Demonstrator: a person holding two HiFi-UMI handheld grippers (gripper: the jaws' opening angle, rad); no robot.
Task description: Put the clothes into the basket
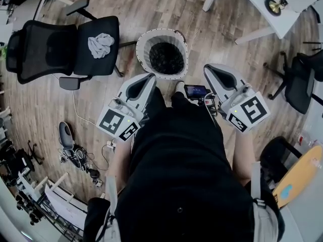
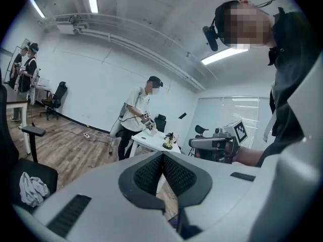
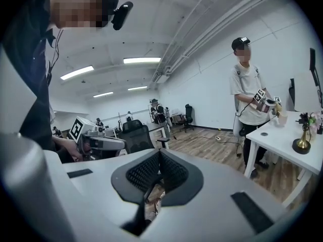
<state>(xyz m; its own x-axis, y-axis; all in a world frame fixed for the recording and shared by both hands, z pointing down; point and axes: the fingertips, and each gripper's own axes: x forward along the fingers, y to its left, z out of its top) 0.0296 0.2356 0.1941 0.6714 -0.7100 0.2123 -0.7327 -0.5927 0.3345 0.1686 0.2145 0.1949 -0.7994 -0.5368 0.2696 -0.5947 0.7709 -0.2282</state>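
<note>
A crumpled grey garment (image 1: 101, 45) lies on the seat of a black office chair (image 1: 48, 49). The chair stands to the left of the white basket (image 1: 143, 54), which stands on the wooden floor (image 1: 202, 29) just ahead of the person's feet. The garment is well apart from both tools.

The left tool (image 1: 150, 77) is held with its tips beside the basket's near rim in the head view, though its height above the rim cannot be judged. Its jaws are pressed together with nothing between them, as the left gripper view shows (image 2: 162, 156). In that view the garment (image 2: 32, 189) sits low at the left edge, far off to the side of the tips, and the chair is largely cut off.

The right tool (image 1: 208, 68) is held to the right of the basket. Its jaws are likewise closed on nothing (image 3: 159, 153).

A dark mass fills the bottom of the basket. It may be clothing, but this cannot be made out. The floor beneath the tools is hidden by the person's body.
</note>
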